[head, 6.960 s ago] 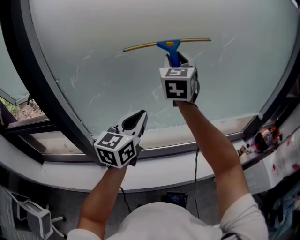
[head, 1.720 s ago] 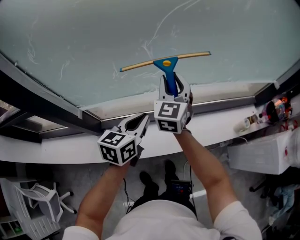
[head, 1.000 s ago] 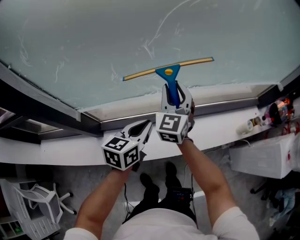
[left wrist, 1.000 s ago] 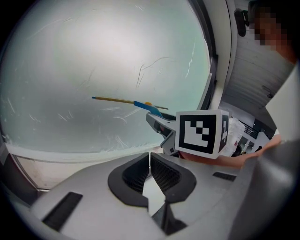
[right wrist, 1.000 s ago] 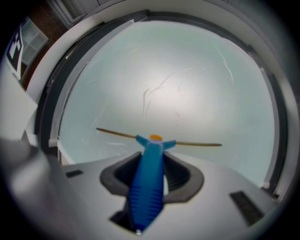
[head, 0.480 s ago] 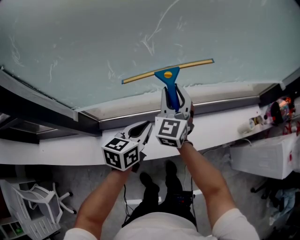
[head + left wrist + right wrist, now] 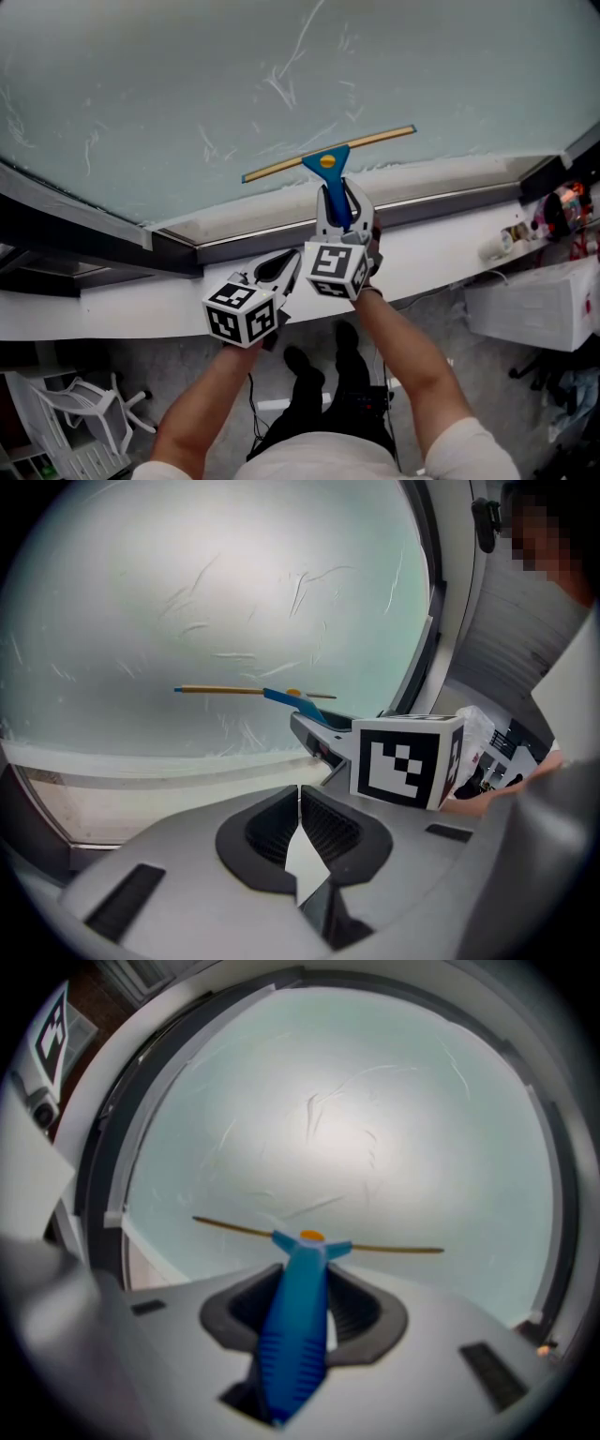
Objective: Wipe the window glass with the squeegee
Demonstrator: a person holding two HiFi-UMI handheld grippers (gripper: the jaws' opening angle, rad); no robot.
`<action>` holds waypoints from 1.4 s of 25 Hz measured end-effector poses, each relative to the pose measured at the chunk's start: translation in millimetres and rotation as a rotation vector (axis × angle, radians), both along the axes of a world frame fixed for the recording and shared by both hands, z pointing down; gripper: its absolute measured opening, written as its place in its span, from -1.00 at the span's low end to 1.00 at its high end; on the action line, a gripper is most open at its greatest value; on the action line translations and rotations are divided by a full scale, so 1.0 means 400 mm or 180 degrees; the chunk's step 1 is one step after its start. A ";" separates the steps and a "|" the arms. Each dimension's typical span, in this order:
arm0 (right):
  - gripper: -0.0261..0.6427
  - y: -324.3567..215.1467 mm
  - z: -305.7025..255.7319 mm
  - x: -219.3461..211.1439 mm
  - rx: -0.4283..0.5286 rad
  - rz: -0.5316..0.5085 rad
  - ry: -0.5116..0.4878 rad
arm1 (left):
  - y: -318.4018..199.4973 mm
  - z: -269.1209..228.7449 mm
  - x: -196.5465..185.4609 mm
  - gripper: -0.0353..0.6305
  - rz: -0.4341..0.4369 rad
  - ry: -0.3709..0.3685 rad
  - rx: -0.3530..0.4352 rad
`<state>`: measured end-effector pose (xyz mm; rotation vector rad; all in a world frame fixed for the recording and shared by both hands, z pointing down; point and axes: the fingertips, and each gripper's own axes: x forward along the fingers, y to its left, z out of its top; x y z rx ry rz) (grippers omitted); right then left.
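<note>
— What is the right gripper (image 7: 305, 1299) doing?

— Its jaws are clamped on the blue handle of the squeegee (image 7: 298, 1335), one on each side. The handle runs out between them toward the pane.

— And the head of the tool?

— It has a blue neck with an orange dot and a long, thin yellowish blade. The blade lies against the window glass (image 7: 187, 84), low on the pane and just above its bottom edge. In the head view it is tilted, with the right end higher than the left.

— Is the glass clean?

— Thin whitish streaks (image 7: 281, 89) cross it above the blade, and there are fainter marks toward the left.

— What about the left gripper (image 7: 300, 819)?

— Its jaws are pressed together with nothing between them. It hangs below and to the left of the right one, close beside it and clear of the glass, over the white sill (image 7: 431, 248).

— What is around them?

— A dark window frame (image 7: 75, 234) slants along the left side under the pane. Clutter sits at the sill's right end, too small to identify. Down on the floor at the left stands a white chair (image 7: 94, 422).
</note>
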<state>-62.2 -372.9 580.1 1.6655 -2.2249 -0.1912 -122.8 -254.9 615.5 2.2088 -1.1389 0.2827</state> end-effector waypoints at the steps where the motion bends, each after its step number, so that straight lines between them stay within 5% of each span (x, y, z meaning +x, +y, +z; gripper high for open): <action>1: -0.46 0.000 0.011 0.002 -0.0024 0.0006 -0.0003 | 0.001 0.006 0.000 -0.79 0.0005 -0.0008 -0.0011; 35: -0.46 0.009 0.343 0.002 -0.0585 0.0108 0.0069 | 0.052 0.153 -0.022 -0.79 0.0094 -0.0149 -0.0284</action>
